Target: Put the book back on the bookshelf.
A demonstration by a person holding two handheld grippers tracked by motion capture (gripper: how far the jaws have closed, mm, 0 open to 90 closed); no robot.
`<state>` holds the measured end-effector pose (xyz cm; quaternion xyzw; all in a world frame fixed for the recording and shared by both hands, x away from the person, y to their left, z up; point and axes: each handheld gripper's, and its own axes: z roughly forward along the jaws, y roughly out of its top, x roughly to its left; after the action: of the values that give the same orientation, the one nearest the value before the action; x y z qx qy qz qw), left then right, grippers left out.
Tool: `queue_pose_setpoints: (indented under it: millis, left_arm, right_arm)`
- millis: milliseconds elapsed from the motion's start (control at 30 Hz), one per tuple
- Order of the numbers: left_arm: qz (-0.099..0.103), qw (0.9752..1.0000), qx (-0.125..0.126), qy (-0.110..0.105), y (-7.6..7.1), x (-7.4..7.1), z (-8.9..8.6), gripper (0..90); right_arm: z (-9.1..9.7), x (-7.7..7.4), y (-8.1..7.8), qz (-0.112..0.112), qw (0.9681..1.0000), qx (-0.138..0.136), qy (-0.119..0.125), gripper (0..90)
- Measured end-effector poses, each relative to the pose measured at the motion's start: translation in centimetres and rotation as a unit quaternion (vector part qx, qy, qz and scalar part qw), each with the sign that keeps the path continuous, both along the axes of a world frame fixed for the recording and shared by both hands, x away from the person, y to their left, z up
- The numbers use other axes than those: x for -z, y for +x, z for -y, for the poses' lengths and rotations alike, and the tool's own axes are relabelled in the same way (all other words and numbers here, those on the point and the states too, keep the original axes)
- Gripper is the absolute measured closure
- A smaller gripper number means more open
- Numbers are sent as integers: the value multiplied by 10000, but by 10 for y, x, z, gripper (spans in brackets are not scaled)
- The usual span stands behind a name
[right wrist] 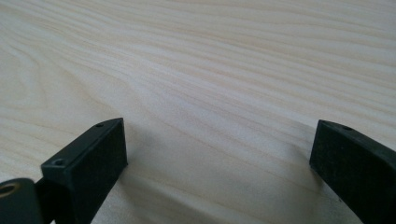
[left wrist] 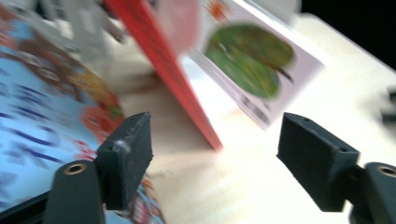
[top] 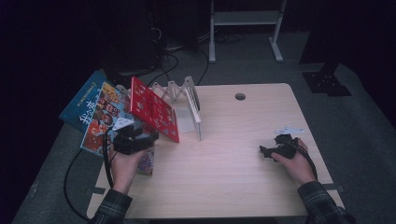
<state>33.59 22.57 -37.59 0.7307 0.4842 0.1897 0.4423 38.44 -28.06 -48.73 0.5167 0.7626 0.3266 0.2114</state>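
High view: your left gripper (top: 133, 140) sits at the left of the frame, jaws released, just below the red book (top: 154, 115) leaning on the white rack (top: 189, 105).
Left gripper view: jaws apart; red book (left wrist: 163, 70) slants from upper centre, untouched.
Right gripper view: your right gripper (right wrist: 217, 163) rests released over bare table (right wrist: 210, 60), farther off.

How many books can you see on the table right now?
3: the red book propped against the white rack, the colourful book left of it, the blue book farthest left. Others may be hidden underneath.
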Motion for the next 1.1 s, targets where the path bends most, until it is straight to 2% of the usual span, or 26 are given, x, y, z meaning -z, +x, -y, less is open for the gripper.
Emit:
queue_pose_setpoints:
  millis: [100,167,233,300,367,467,567,733,800,833,867,967,1000,1100]
  left_arm:
    - [-25,9986,471,238,-3,10,15,158]
    - [-33,9971,680,326,-4,14,22,110]
    - [-81,9939,998,454,-5,20,32,85]
    - [-169,9913,1200,519,-5,25,40,56]
    - [-301,9865,1464,665,-6,33,48,29]
    - [-497,9796,1792,766,-6,47,58,0]
    - [-667,9714,2074,942,-8,61,69,0]
    - [-907,9623,2259,1216,-9,80,80,0]
    - [-916,9605,2286,1293,-10,85,83,0]
    - [-922,9587,2316,1370,-10,88,84,0]
    - [-982,9553,2378,1457,-10,93,86,0]
    - [-772,9516,2417,1733,-14,98,91,0]
    - [-699,9513,2438,1750,-15,99,91,0]
    - [-465,9557,2458,1554,-17,103,89,0]
  right_arm:
    - [0,0,0,-1,10000,4,3,28]
    - [0,0,0,-1,10000,5,3,28]
    - [0,0,0,-2,10000,7,3,28]
    - [0,0,0,-1,10000,6,4,28]
    - [0,0,0,-1,10000,6,3,28]
    - [0,0,0,0,10000,3,2,28]
    - [0,0,0,0,10000,3,1,28]
    - [0,0,0,3,10000,0,-3,28]
    - [0,0,0,2,10000,0,-3,28]
    - [0,0,0,2,10000,0,-3,28]
    - [0,0,0,3,10000,-1,-2,28]
    - [0,0,0,10,10000,-8,-6,28]
    - [0,0,-1,5,10000,-3,-2,28]
    - [0,0,-1,5,10000,-3,-2,28]
